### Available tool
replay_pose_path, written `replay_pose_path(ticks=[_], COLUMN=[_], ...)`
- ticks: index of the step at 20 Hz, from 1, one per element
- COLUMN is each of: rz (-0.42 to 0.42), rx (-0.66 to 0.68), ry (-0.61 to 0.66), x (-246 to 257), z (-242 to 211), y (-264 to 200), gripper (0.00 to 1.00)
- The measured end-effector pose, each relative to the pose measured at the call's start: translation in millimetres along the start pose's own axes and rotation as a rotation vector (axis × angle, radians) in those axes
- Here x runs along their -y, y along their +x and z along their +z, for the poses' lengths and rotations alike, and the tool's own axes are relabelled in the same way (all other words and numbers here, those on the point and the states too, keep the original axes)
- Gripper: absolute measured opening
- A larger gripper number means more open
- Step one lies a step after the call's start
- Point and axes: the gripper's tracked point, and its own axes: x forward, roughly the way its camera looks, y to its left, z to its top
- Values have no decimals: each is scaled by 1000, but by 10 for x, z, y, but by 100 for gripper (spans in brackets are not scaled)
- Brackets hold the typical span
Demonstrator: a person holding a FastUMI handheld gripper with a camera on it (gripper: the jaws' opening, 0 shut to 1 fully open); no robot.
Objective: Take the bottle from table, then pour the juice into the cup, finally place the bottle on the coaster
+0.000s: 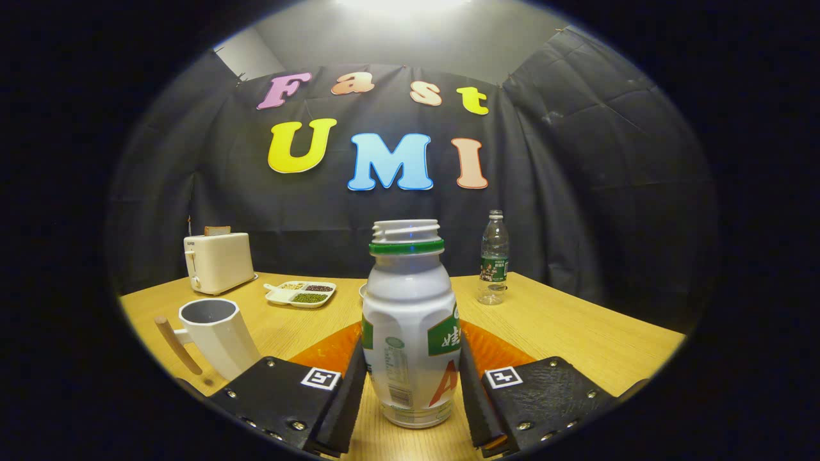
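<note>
Two fingers of the gripper (413,390) flank the bottle (410,333) at lower centre, their inner faces against its sides, holding it upright on the table (576,326). An orange coaster (496,349) lies just behind the bottle. At lower left stands the cup (214,336).

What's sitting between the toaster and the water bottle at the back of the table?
In the gripper view, a divided dish of beans lies between the toaster and the water bottle. The juice bottle, between the gripper's fingers, hides the rest.
</note>
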Motion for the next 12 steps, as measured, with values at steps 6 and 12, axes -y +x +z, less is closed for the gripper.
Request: replay_pose_path(ticks=[6,12], rz=[54,142], rx=[71,125], ry=[-126,-280], x=[-146,-408], z=[262,506], y=[-25,-52], gripper=[67,67])
